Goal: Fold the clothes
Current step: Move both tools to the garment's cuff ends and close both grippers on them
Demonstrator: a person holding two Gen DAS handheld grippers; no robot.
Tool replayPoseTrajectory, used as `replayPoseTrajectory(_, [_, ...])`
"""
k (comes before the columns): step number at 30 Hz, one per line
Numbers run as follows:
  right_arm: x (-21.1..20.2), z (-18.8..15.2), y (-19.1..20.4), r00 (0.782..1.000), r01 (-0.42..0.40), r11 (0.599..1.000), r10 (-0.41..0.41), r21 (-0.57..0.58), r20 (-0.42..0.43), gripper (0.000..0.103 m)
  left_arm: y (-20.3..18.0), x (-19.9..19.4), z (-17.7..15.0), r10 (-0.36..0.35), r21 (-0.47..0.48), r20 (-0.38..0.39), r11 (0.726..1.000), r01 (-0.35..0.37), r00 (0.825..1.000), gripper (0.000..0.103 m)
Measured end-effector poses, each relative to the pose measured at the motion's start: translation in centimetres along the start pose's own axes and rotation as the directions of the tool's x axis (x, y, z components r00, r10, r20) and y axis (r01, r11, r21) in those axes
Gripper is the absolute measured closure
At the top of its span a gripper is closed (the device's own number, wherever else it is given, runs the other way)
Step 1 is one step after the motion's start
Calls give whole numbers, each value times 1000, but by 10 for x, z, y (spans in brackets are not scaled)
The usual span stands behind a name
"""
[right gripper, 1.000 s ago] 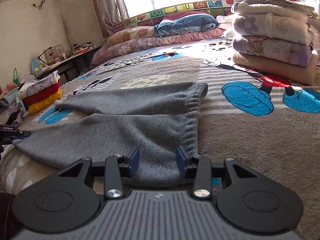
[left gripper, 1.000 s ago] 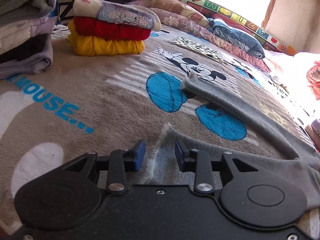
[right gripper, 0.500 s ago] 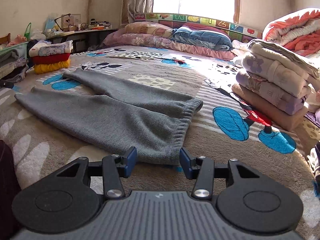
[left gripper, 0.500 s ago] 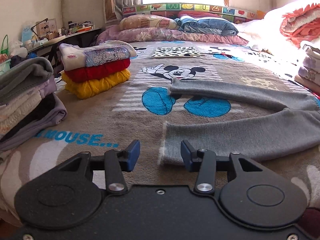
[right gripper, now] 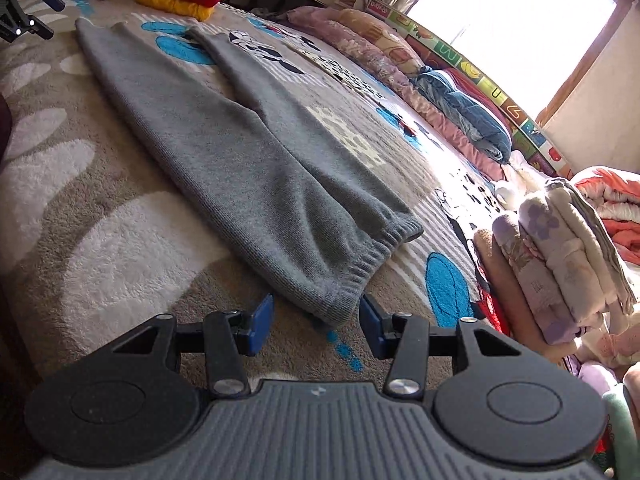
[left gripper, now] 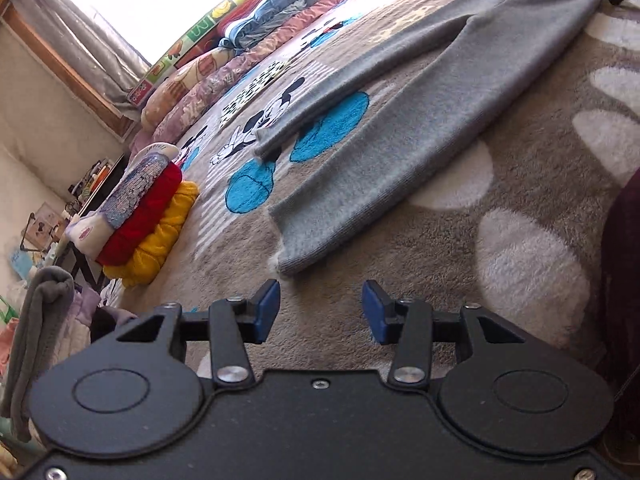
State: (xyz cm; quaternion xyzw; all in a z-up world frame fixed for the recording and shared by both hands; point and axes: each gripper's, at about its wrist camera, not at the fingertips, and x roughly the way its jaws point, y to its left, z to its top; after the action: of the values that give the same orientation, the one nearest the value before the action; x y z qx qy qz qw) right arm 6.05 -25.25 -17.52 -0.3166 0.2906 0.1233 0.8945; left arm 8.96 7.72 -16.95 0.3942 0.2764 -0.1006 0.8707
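Note:
A grey knitted pair of trousers (left gripper: 420, 120) lies flat on the Mickey Mouse blanket (left gripper: 460, 240), its two legs spread in a V. My left gripper (left gripper: 320, 310) is open and empty, just short of the near leg's cuff end (left gripper: 296, 256). In the right wrist view the trousers (right gripper: 240, 152) run away to the upper left. My right gripper (right gripper: 316, 326) is open, with the near corner of the ribbed waistband (right gripper: 340, 304) between its blue pads, not clamped. The left gripper (right gripper: 24, 12) shows at the far end.
A stack of folded clothes, yellow, red and patterned (left gripper: 144, 216), sits on the left of the bed. More folded grey clothes (left gripper: 40, 320) lie at the far left. Folded blankets (right gripper: 560, 256) are stacked on the right. Pillows (right gripper: 460, 120) line the window side.
Both cameras have tilted and swung. The left gripper has backed off the leg cuff. The right gripper has moved up to the waistband corner. Both stay open.

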Motion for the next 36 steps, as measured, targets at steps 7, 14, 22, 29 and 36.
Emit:
replayPoseTrajectory(7, [8,-3,11,999,38,995,-37,-96,7,51,-4,22,2,77,172,58,981,-86,995,57])
replayPoseTrajectory(14, [11,-9,23,996,80,970,-69,-231,56,50,-11,31,-5,126,272,132,949,-158,983,57])
replayPoseTrajectory(22, [14,-11,22,994,74,954,-46,-290,101,70,-9,29,-6,182,202,165,956,-213,969,97])
replayPoseTrajectory(29, [0,5,-11,993,-25,992,38,-121,114,86,39,17,21,167,-47,174,986,-161,970,103])
replayPoseTrajectory(36, [2,24,-49,989,-107,992,100,66,108,88,52,2,23,36,-47,174,998,-28,984,100])
